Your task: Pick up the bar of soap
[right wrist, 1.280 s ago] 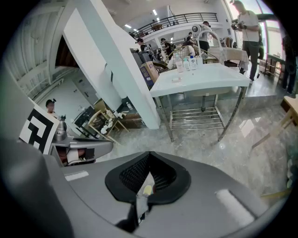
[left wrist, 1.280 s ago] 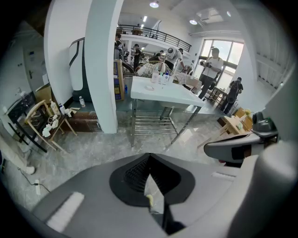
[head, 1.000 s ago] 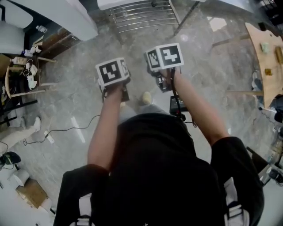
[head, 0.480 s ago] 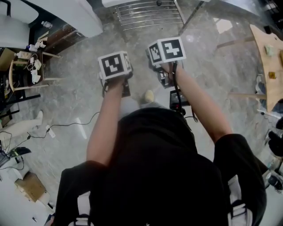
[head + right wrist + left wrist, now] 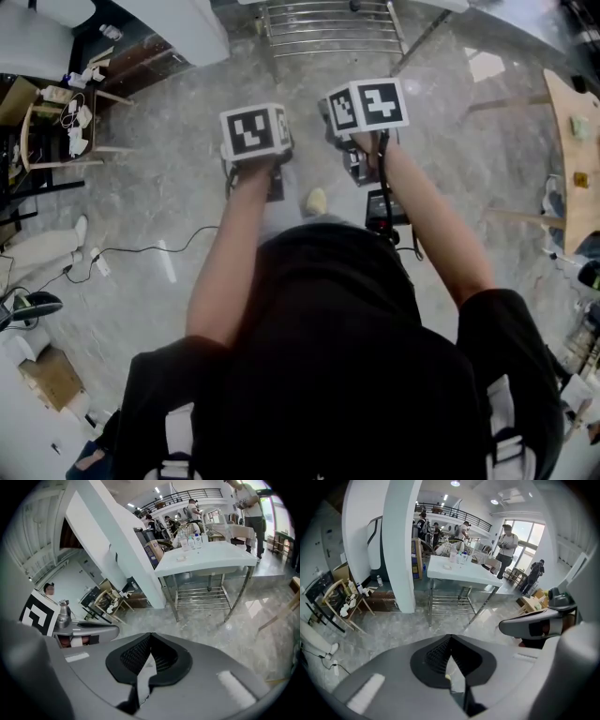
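Note:
No bar of soap can be made out in any view. A white table (image 5: 461, 572) (image 5: 206, 555) with bottles (image 5: 190, 541) and small items on it stands ahead, over a metal rack shelf (image 5: 328, 28). My left gripper (image 5: 450, 637) (image 5: 255, 133) and right gripper (image 5: 150, 634) (image 5: 367, 105) are held side by side in the air above the floor, well short of the table. Both have their jaws closed tip to tip with nothing between them.
A white column (image 5: 401, 550) rises left of the table. A wooden chair (image 5: 52, 141) with cables stands at the left, a wooden table (image 5: 574, 141) at the right. A cable (image 5: 141, 251) lies on the marble floor. Several people (image 5: 506, 545) stand beyond the table.
The person has walked toward the white table; the metal rack and the floor have slid down and right in the head view. Both grippers stay shut and level.

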Demonstrator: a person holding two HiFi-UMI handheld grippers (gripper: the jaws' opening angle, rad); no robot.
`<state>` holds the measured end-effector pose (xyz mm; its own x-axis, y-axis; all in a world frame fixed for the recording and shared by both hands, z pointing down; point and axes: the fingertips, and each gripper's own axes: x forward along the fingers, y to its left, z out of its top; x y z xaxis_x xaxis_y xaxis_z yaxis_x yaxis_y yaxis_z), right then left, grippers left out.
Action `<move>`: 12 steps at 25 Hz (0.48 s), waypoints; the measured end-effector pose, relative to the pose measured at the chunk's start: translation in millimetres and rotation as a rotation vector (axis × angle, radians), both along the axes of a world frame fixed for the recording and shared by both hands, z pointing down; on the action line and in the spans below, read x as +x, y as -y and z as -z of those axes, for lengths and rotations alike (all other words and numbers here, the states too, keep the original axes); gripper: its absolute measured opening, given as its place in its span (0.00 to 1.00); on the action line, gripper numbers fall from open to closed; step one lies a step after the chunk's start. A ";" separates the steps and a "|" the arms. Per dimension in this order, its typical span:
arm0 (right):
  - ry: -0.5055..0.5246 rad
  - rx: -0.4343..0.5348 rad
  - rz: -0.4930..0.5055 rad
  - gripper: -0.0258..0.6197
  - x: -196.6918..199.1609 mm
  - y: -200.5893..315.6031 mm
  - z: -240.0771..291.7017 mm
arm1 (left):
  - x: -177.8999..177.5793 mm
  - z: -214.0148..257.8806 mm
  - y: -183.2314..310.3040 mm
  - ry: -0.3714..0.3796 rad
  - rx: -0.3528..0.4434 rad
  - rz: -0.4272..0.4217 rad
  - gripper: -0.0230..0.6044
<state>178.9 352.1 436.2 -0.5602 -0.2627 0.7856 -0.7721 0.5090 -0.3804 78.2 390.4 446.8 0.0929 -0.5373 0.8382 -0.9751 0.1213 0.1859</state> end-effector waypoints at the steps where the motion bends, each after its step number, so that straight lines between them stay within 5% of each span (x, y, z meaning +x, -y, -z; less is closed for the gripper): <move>1: 0.000 0.001 0.003 0.06 -1.4 2.2 0.0 | -1.8 -0.2 2.3 0.002 0.002 0.003 0.03; 12: -0.024 -0.002 0.007 0.06 -16.7 46.1 -2.9 | -18.3 -7.1 49.0 -0.023 -0.008 0.007 0.03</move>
